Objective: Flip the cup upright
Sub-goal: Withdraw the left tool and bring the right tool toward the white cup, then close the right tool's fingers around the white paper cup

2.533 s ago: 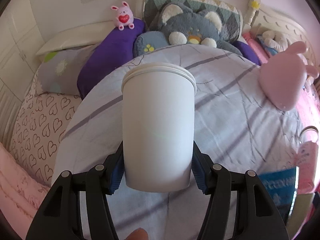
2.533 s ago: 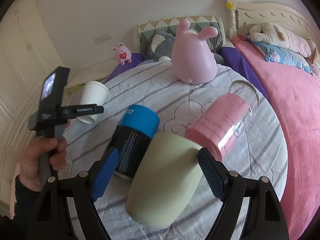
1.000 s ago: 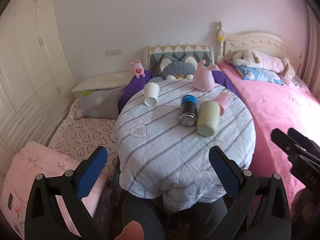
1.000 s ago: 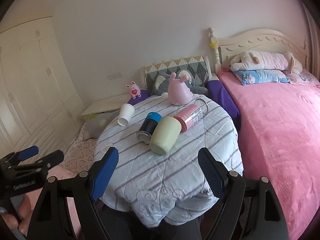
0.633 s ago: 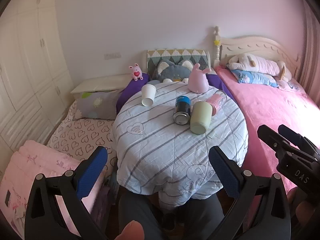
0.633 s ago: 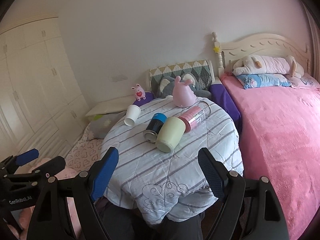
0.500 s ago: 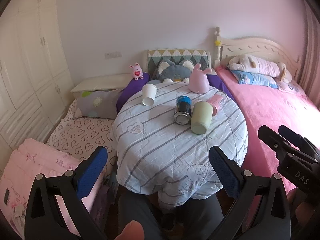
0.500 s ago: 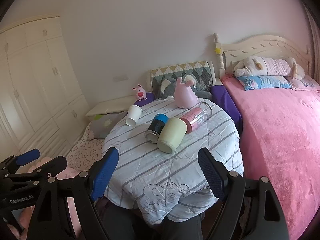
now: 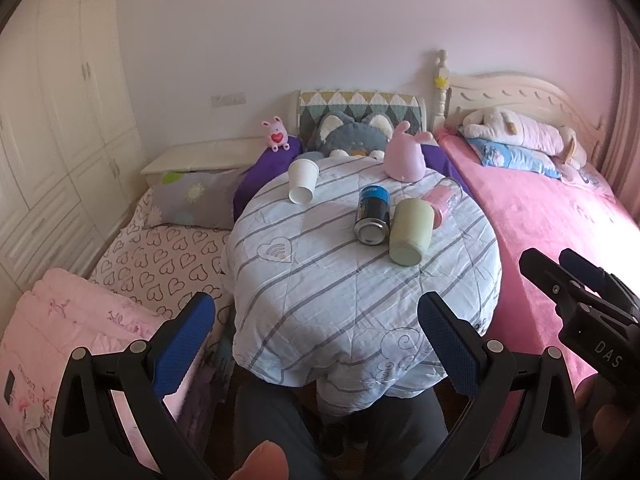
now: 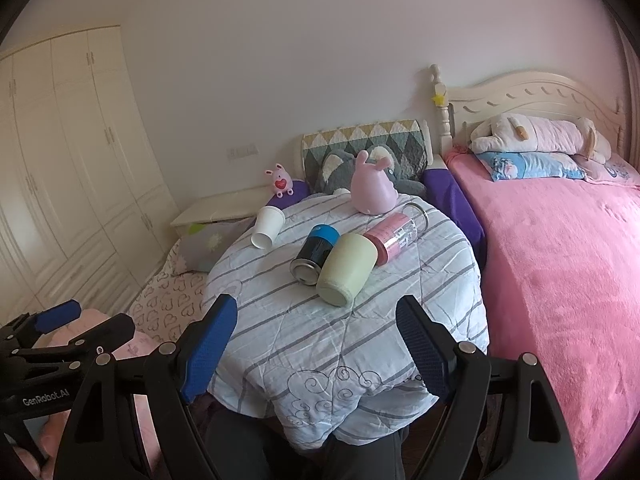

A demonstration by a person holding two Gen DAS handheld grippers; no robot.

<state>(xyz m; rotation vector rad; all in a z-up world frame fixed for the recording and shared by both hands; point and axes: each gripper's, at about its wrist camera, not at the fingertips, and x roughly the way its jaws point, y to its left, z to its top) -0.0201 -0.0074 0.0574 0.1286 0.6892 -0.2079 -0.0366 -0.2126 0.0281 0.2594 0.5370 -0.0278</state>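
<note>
A white paper cup (image 9: pixel 302 186) lies on its side at the far left of the round table (image 9: pixel 320 292); it also shows in the right wrist view (image 10: pixel 268 227). A pale green cup (image 9: pixel 410 236) (image 10: pixel 347 269), a black and blue can (image 9: pixel 373 214) (image 10: pixel 316 254) and a pink glass bottle (image 9: pixel 440 202) (image 10: pixel 396 231) lie on their sides in the middle. My left gripper (image 9: pixel 316 346) is open and empty, well back from the table. My right gripper (image 10: pixel 316 348) is open and empty, also held back.
A pink rabbit toy (image 9: pixel 404 158) stands at the table's far edge. A pink bed (image 10: pixel 560 264) is to the right, a heart-print mattress (image 9: pixel 160 256) and wardrobes (image 10: pixel 60 184) to the left. The person's legs (image 9: pixel 340 420) are below the table's near edge.
Earlier my left gripper was shut on the white cup and my right gripper was around the green cup. Both have let go and pulled far back; over the last half second little moved.
</note>
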